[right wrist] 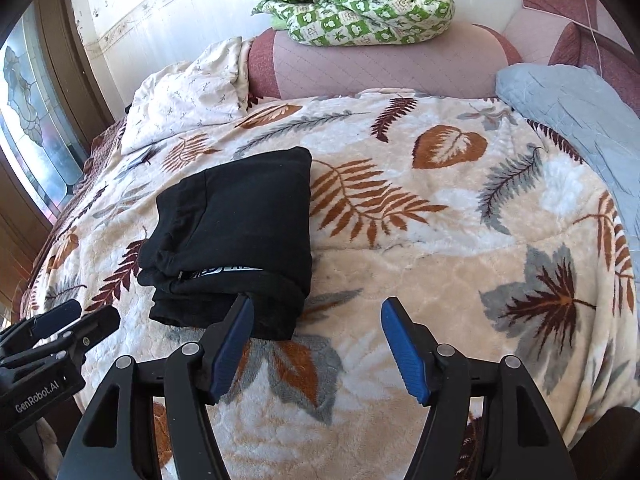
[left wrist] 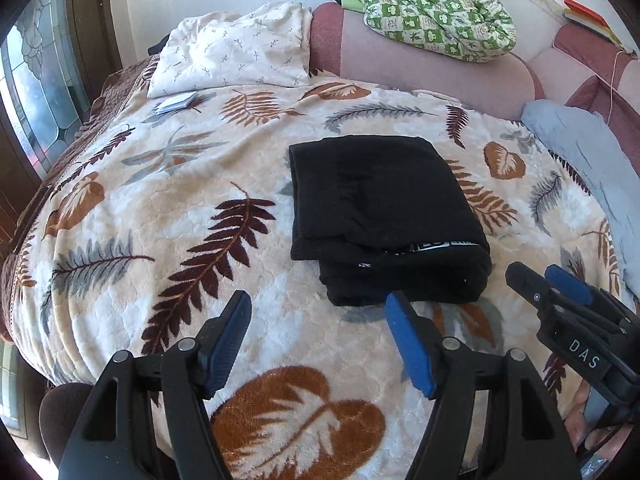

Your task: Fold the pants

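The black pants (left wrist: 384, 220) lie folded into a thick rectangle on the leaf-patterned blanket (left wrist: 160, 220); a white-lettered waistband strip shows at the near edge. They also show in the right wrist view (right wrist: 236, 232). My left gripper (left wrist: 318, 304) is open and empty, just in front of the bundle's near edge. My right gripper (right wrist: 316, 310) is open and empty, at the bundle's near right corner. The right gripper also shows in the left wrist view (left wrist: 548, 280), and the left gripper in the right wrist view (right wrist: 76, 320).
A white pillow (left wrist: 236, 52) and a small paper booklet (left wrist: 176, 103) lie at the far left of the bed. A green checked quilt (left wrist: 436, 8) sits on the pink headboard (left wrist: 420, 80). A grey-blue cloth (right wrist: 572, 116) lies at the right. A stained-glass window (left wrist: 36, 92) is on the left.
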{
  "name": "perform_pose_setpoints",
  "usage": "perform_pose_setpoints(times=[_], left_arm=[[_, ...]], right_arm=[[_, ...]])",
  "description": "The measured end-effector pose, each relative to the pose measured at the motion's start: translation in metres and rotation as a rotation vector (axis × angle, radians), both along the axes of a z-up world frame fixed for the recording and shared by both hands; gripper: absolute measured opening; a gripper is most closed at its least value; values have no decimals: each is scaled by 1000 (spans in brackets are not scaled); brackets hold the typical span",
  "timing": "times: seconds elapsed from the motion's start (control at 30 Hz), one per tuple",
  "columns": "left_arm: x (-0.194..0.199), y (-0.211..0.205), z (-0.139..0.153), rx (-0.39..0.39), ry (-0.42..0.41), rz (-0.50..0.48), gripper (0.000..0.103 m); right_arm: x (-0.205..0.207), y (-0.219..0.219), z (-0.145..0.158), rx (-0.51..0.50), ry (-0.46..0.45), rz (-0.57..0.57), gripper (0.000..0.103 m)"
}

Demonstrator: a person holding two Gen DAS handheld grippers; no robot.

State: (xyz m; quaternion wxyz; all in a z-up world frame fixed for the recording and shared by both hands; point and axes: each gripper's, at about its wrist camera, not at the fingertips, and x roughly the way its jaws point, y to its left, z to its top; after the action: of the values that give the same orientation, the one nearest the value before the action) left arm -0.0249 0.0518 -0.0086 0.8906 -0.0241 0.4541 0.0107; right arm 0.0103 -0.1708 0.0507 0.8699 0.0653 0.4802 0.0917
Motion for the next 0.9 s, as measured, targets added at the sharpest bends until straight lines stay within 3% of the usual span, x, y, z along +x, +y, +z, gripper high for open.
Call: perform_pose_setpoints(times=[0.47,0.9], left_arm=[[-3,-22,-4,60,31,-16,69],[5,-18,-13,48,60,0,69]], right_arm=[[1,-21,-13,68,30,-34,73],[5,-15,-24,41,48,-12,73]])
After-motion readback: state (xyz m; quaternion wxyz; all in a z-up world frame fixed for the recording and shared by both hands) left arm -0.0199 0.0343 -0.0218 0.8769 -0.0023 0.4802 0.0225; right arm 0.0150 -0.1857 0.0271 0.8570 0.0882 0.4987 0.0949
